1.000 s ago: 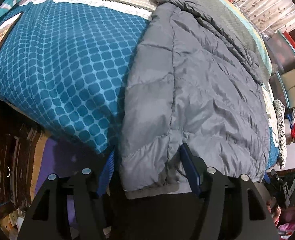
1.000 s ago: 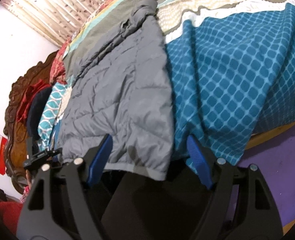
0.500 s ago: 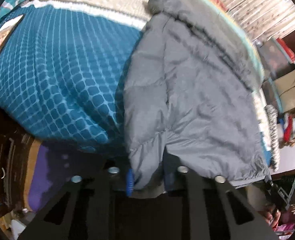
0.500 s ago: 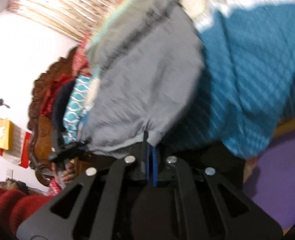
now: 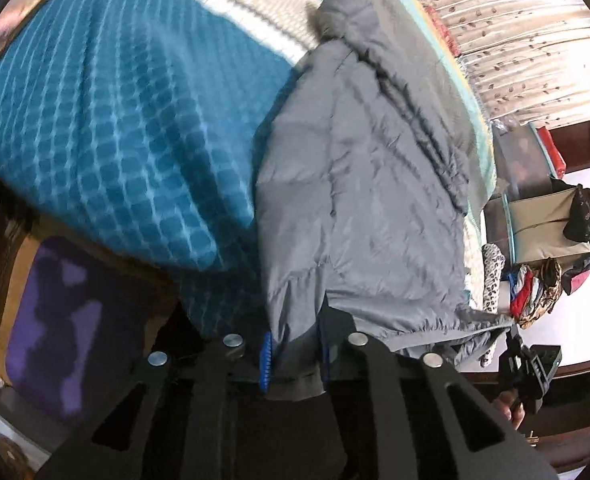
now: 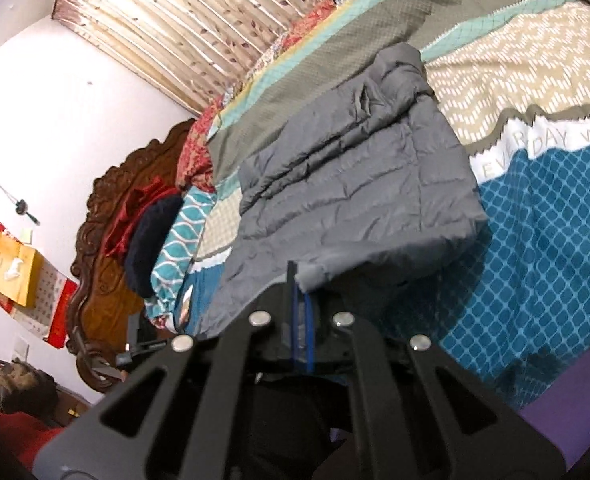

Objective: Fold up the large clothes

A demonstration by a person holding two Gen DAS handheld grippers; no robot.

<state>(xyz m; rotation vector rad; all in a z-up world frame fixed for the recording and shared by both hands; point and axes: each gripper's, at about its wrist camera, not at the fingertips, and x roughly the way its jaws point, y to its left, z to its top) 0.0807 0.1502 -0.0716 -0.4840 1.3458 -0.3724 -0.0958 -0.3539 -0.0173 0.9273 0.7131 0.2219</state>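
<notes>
A grey quilted puffer jacket (image 5: 359, 184) lies lengthwise on the bed, its hem hanging over the near edge. My left gripper (image 5: 293, 354) is shut on a bunched fold of that hem, grey cloth filling the gap between the blue pads. In the right wrist view the same jacket (image 6: 355, 184) is lifted at its near corner. My right gripper (image 6: 302, 312) is shut on the thin hem edge there, with the blue pads almost together. The other gripper (image 5: 531, 364) shows at the lower right of the left wrist view, held in a hand.
The bed carries a teal, beige and grey patterned cover (image 5: 107, 120). A carved wooden headboard (image 6: 107, 236) with pillows and a red cloth stands at one end. Curtains (image 6: 199, 20) hang behind. Purple floor mat (image 5: 55, 312) lies beside the bed; bags and clothes (image 5: 543, 232) are piled at the far side.
Both grippers went from open around the jacket's hem to shut on it. The right gripper has risen, lifting its corner of the jacket off the bed; the left has shifted slightly and rolled.
</notes>
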